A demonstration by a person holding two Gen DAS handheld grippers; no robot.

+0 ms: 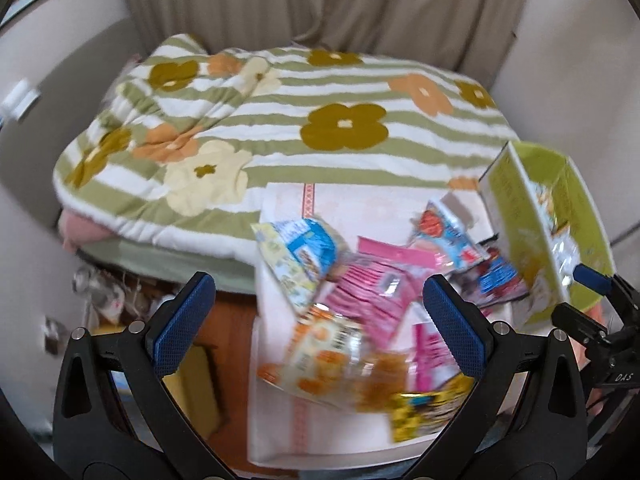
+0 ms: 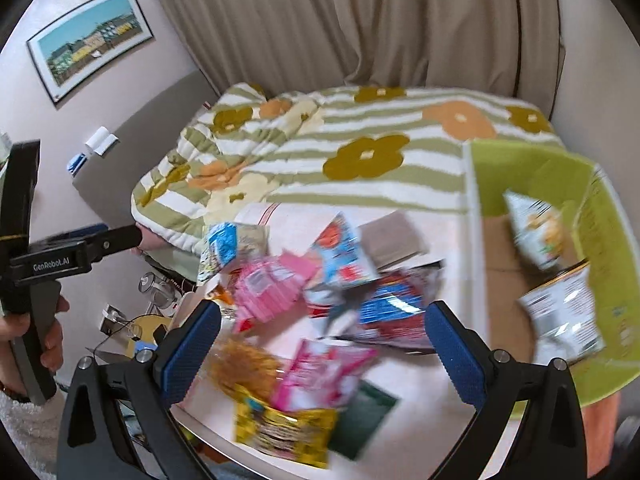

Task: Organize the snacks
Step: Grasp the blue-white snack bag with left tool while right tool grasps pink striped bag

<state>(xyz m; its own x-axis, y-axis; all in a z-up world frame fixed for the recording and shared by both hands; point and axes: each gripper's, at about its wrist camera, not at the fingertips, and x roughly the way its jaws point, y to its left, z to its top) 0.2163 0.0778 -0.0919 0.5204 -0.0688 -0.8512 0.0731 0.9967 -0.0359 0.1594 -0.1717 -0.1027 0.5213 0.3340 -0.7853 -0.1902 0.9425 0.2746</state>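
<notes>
We hold our left gripper [image 1: 318,320] with its blue pads spread wide and nothing between them, above the near left edge of the white cloth [image 1: 360,204] where the snacks lie. In the right wrist view the handle of that tool sits at 9 o'clock, a hand [image 2: 24,344] wrapped round it, and we read "GenRobot.AI" on its black body.

Going left to right across the cloth in the left wrist view: a blue-and-yellow pack [image 1: 296,252] at about 11 o'clock of the pile, an orange pack [image 1: 320,356] just below it, a pink pack [image 1: 376,288] in the middle with another pink one [image 1: 430,356] at 5 o'clock of it, a yellow pack [image 1: 428,412] at the near edge, a red-and-blue pack [image 1: 448,232] towards 1 o'clock and a dark blue-and-red pack [image 1: 496,280] beside the box. Motion blur makes every printed label unreadable.

The green box [image 1: 560,216] stands tilted at 3 o'clock, touching the cloth's right edge. The right wrist view looks into it: a white pack [image 2: 536,232] leans at the back and a silvery pack [image 2: 564,312] lies nearer us.

Our right gripper [image 2: 322,336] is also wide apart and empty, over the pile's near side; in the left wrist view we read "DAS" on its body. The striped flowered quilt [image 1: 280,120] lies behind the cloth.
</notes>
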